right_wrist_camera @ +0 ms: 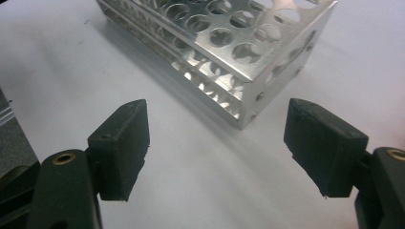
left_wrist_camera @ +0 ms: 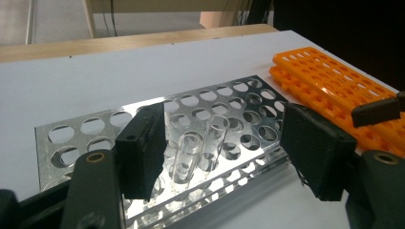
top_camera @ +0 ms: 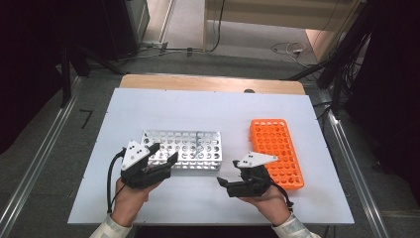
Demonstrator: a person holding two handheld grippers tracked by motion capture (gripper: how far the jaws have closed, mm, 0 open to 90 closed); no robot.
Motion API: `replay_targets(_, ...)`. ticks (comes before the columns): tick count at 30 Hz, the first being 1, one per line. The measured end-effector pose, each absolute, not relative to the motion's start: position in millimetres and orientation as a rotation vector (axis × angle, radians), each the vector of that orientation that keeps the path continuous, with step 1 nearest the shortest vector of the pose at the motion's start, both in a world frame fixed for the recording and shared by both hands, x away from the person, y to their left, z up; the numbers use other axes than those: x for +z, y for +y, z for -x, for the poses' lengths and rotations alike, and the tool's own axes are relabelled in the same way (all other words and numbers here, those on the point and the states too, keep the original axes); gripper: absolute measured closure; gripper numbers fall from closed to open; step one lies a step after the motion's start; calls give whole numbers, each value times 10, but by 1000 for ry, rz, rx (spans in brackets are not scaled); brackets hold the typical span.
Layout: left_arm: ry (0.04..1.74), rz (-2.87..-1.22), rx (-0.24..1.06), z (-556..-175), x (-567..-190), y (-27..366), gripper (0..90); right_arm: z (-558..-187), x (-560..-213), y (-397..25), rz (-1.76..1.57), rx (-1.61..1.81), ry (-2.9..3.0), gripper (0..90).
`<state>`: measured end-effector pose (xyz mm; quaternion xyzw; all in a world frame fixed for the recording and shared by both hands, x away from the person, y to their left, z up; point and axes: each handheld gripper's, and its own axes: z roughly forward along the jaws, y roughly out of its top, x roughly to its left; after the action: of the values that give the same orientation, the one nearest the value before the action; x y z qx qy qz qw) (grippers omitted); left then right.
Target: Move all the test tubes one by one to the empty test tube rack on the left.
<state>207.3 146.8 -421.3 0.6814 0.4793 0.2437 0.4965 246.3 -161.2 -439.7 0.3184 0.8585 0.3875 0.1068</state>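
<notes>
A silver metal tube rack (top_camera: 190, 147) lies mid-table, with an orange plastic rack (top_camera: 277, 148) to its right. My left gripper (top_camera: 164, 152) hovers open over the metal rack's near left part. In the left gripper view its jaws stand wide on either side of two clear glass tubes (left_wrist_camera: 188, 155), which are upright in the metal rack (left_wrist_camera: 95, 131). My right gripper (top_camera: 229, 172) is open and points left, just off the metal rack's near right corner (right_wrist_camera: 239, 62). Nothing sits between the right gripper's (right_wrist_camera: 215, 143) jaws.
The white sheet (top_camera: 208, 111) covers the table, and a wooden edge (top_camera: 208, 82) shows at the back. The orange rack (left_wrist_camera: 325, 71) holds no tubes that I can see. One jaw of the right gripper (left_wrist_camera: 377, 110) shows at the right of the left gripper view.
</notes>
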Motion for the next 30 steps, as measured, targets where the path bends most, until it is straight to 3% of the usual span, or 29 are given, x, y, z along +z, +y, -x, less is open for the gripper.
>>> replay_targets(9, 1200, -1621, 626, -1943, -4244, 1609, 232, -2496, -4379, -1761, -985, 1155, 2485, 222)
replay_targets(30, 1238, -1615, 675, -1848, -4243, 1753, 188, -2506, -4321, -2102, -1052, 1183, 2373, 222)
